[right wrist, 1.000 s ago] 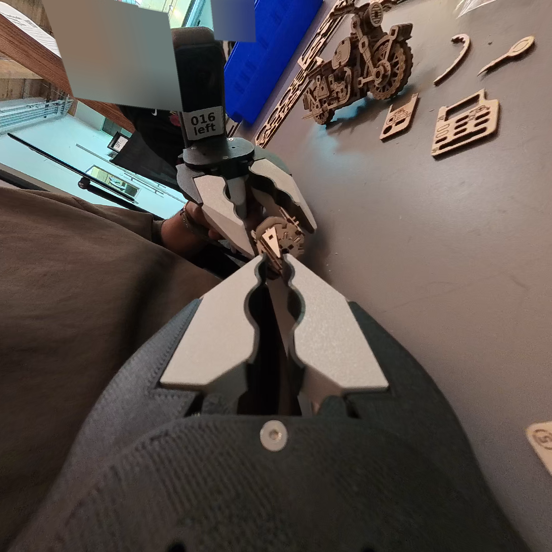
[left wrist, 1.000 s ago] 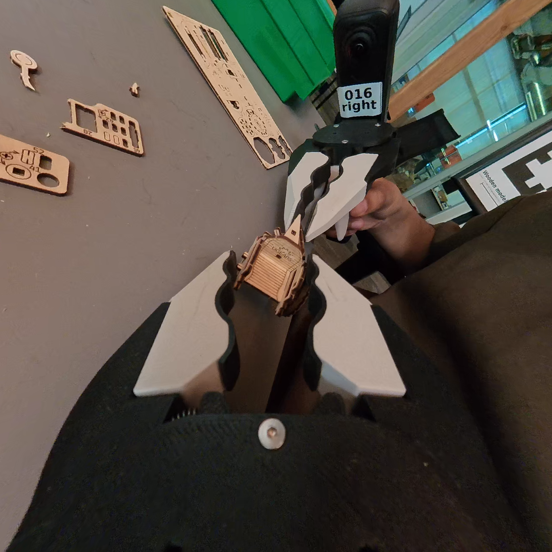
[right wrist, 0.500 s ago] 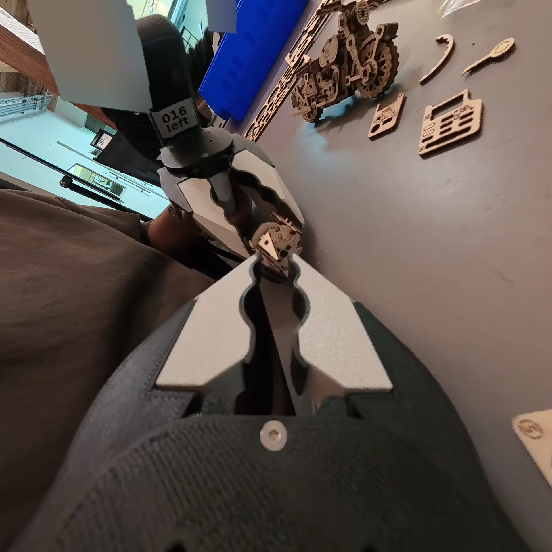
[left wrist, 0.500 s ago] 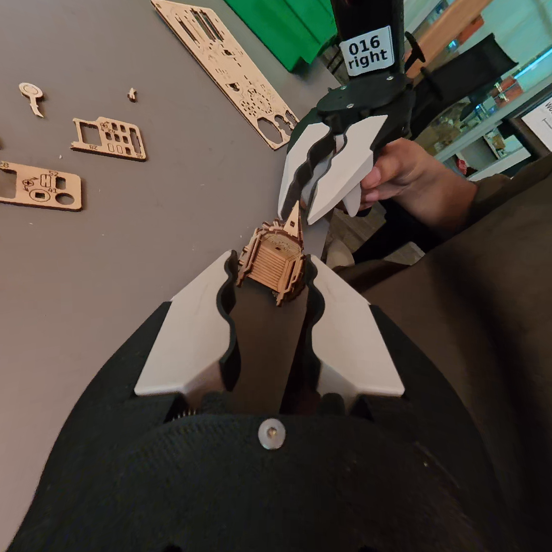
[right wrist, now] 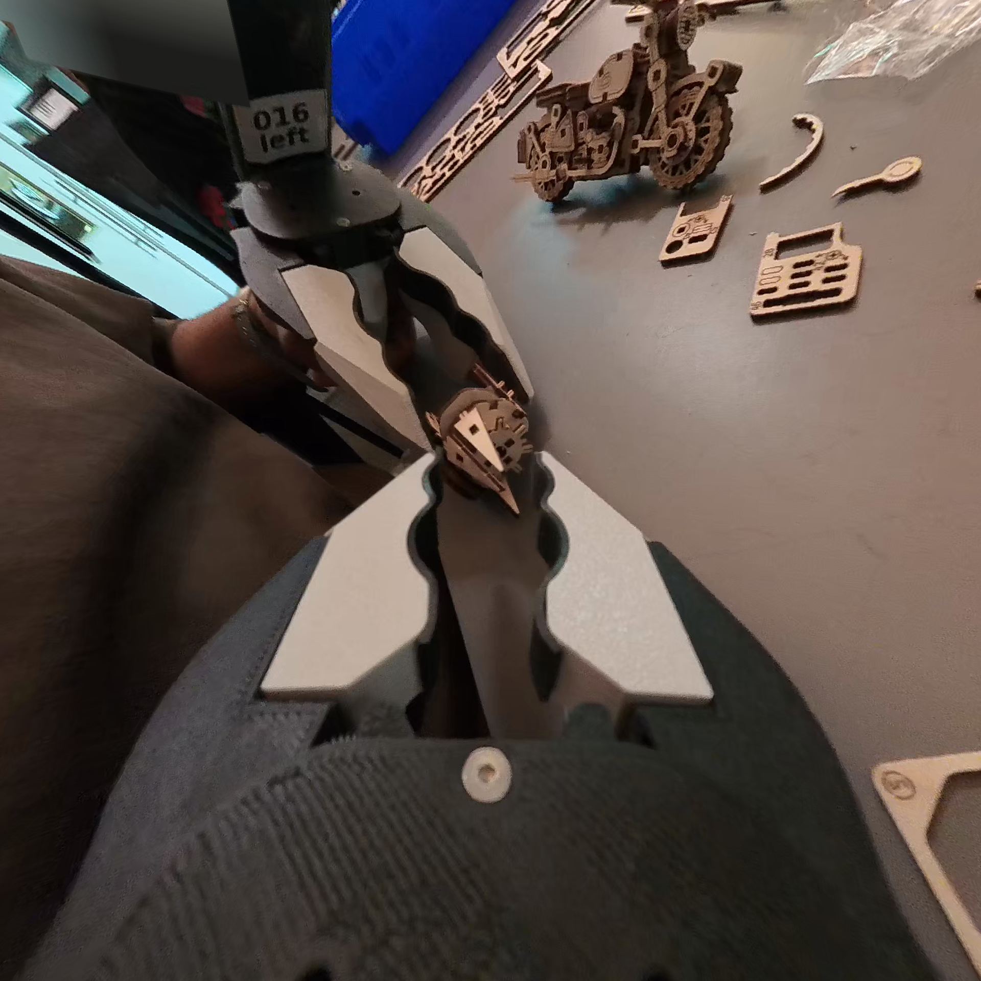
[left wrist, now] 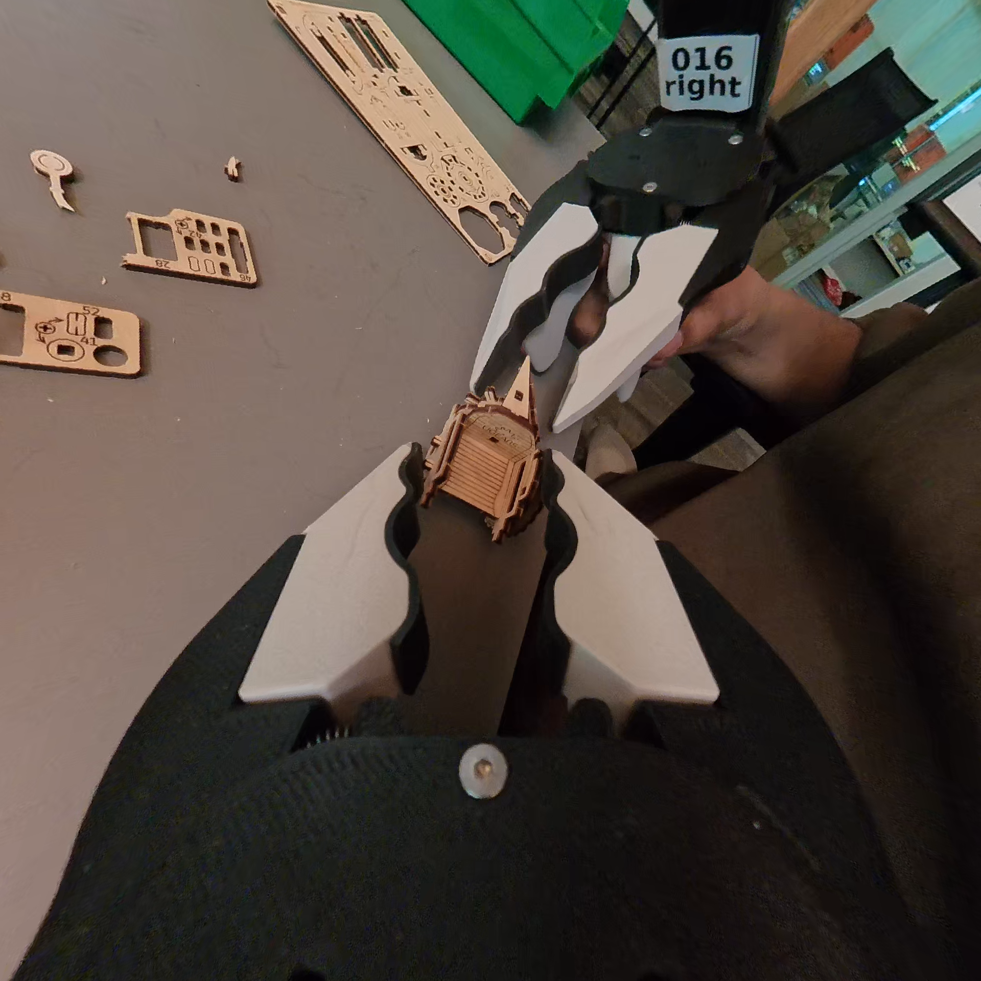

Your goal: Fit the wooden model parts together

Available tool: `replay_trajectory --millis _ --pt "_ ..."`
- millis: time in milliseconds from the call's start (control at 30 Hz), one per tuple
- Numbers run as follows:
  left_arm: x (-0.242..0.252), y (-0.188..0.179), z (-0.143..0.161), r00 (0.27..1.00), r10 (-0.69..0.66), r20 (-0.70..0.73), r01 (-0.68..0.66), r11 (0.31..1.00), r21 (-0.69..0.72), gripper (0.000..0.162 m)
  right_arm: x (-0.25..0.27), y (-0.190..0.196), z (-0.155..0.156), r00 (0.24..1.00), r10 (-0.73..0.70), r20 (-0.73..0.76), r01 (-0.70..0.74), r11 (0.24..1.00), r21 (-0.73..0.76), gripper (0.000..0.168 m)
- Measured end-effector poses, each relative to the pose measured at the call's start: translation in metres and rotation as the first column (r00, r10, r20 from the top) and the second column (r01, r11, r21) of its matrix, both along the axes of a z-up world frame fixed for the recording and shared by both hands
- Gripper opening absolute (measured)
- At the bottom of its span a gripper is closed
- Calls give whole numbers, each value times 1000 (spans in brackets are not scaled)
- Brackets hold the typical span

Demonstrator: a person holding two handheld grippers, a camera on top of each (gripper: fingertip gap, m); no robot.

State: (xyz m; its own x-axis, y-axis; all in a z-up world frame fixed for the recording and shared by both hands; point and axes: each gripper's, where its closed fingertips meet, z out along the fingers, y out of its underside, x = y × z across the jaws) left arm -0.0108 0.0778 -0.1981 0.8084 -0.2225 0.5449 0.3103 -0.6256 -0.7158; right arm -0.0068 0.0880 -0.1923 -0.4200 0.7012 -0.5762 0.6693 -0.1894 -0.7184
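My left gripper [left wrist: 480,451] is shut on a small wooden assembly [left wrist: 485,470] with a slatted face, held above the grey table's near edge. A thin triangular wooden piece [left wrist: 523,393] stands on the assembly's far end, pointing at my right gripper [left wrist: 520,406]. The right gripper's fingers are apart on either side of the piece's tip. In the right wrist view the right gripper [right wrist: 487,461] is open around the triangular piece [right wrist: 480,432]. The left gripper [right wrist: 475,419] holds the assembly [right wrist: 509,419] just beyond it.
A built wooden motorcycle [right wrist: 631,106] stands on the table [right wrist: 743,424]. Cut-out wooden frames [left wrist: 196,255] and a long part sheet [left wrist: 403,117] lie flat. A green bin [left wrist: 509,48] and a blue bin [right wrist: 403,63] sit at the back. The person's brown clothing [left wrist: 796,584] is close. The grippers are tip to tip, or close to it. The built wooden motorcycle [right wrist: 631,106] is about equally far from each gripper, around 15 cm.
My right gripper was shut on the triangular piece; its fingers have now spread apart and the piece stays on the assembly. Both grippers shifted slightly.
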Motion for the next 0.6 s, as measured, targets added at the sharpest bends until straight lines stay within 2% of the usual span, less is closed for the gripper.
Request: replay_trajectory --millis 200,600 --pt "1 0 0 1000 -3 -6 3 1000 2 43 -1 -2 -4 1000 4 -3 -4 999 44 31" --pt "1 0 0 1000 -9 6 9 1000 -2 42 1 -2 -1 999 35 37 -32 997 -67 22"
